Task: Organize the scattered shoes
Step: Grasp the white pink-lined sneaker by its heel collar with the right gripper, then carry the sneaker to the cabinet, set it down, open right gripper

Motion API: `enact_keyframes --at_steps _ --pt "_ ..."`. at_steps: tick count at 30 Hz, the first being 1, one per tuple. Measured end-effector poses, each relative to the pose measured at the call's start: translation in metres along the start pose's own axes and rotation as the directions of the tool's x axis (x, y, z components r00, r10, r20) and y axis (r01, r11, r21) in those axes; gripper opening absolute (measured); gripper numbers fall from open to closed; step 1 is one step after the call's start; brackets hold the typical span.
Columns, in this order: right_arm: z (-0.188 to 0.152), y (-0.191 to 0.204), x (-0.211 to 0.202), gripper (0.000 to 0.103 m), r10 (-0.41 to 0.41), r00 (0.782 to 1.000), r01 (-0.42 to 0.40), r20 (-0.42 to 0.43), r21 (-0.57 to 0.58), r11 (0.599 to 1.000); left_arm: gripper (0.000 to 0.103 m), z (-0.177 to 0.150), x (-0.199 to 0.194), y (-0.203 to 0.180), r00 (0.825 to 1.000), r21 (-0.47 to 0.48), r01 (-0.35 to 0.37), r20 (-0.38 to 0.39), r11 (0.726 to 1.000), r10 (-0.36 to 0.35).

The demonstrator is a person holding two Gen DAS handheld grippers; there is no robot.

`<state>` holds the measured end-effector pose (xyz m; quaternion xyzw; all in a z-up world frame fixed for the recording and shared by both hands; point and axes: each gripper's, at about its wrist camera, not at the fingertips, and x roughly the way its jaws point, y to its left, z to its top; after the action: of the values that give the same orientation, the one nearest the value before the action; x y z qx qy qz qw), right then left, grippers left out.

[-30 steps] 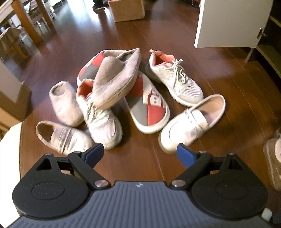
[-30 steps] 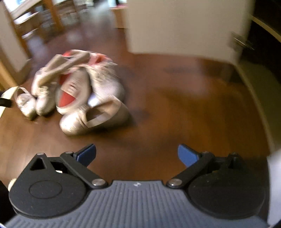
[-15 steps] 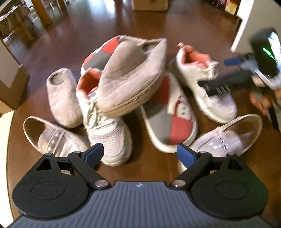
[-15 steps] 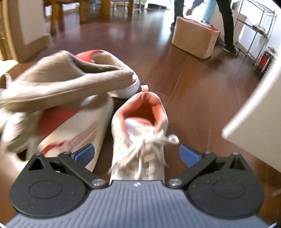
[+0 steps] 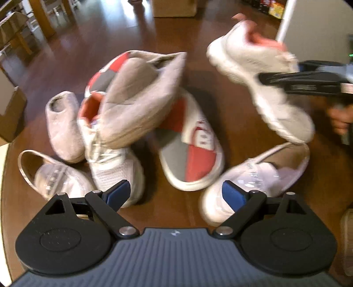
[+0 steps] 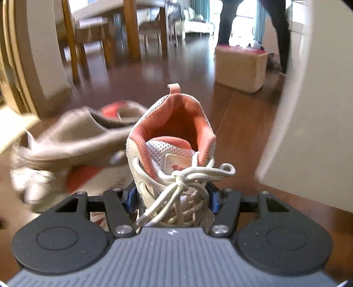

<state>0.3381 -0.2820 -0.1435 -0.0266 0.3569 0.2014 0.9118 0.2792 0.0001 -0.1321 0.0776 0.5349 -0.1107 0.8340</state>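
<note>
Right gripper (image 6: 172,199), whose jaws have just been closing, now pinches the white mesh sneaker with coral lining (image 6: 174,145) and holds it above the pile, while the left gripper (image 5: 176,195) hangs spread over the remaining shoes.

A lived-in home, by the entry and dining area.

Glossy dark wooden floor (image 5: 194,35) runs through the room, strewn with a heap of shoes (image 5: 141,123). Wooden desk legs (image 6: 132,31) and chairs (image 6: 92,33) stand at the back, a cardboard box (image 6: 240,68) sits on the floor, a white cabinet door (image 6: 313,106) hangs open, and a person's legs (image 6: 227,19) stand before bright curtained windows.
</note>
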Motion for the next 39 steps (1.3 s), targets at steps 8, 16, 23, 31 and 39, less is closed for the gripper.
enact_keyframes --at_steps 8,16,23,31,39 --pt "-0.115 -0.103 -0.114 0.058 -0.206 0.949 0.221 -0.239 0.039 0.974 0.092 0.0 -0.001 -0.075 0.996 0.14 0.091 -0.006 0.986 -0.091" --pt "-0.19 -0.174 -0.119 0.058 -0.377 0.882 0.423 -0.283 0.122 0.898 0.092 0.009 0.015 -0.124 0.993 0.2 0.115 -0.034 0.973 -0.11" --pt "-0.205 -0.183 -0.097 0.066 -0.358 0.89 0.408 -0.284 0.14 0.902 0.092 0.009 0.023 -0.148 0.991 0.229 0.135 -0.052 0.964 -0.126" --pt "-0.201 -0.181 -0.099 0.086 -0.401 0.877 0.441 -0.264 0.111 0.891 0.092 0.003 0.022 -0.162 0.988 0.247 0.149 -0.074 0.958 -0.135" --pt "-0.191 -0.118 -0.196 0.093 -0.423 0.894 0.447 -0.145 0.309 0.839 0.092 -0.029 -0.009 -0.145 0.991 0.281 0.124 -0.083 0.952 -0.105"
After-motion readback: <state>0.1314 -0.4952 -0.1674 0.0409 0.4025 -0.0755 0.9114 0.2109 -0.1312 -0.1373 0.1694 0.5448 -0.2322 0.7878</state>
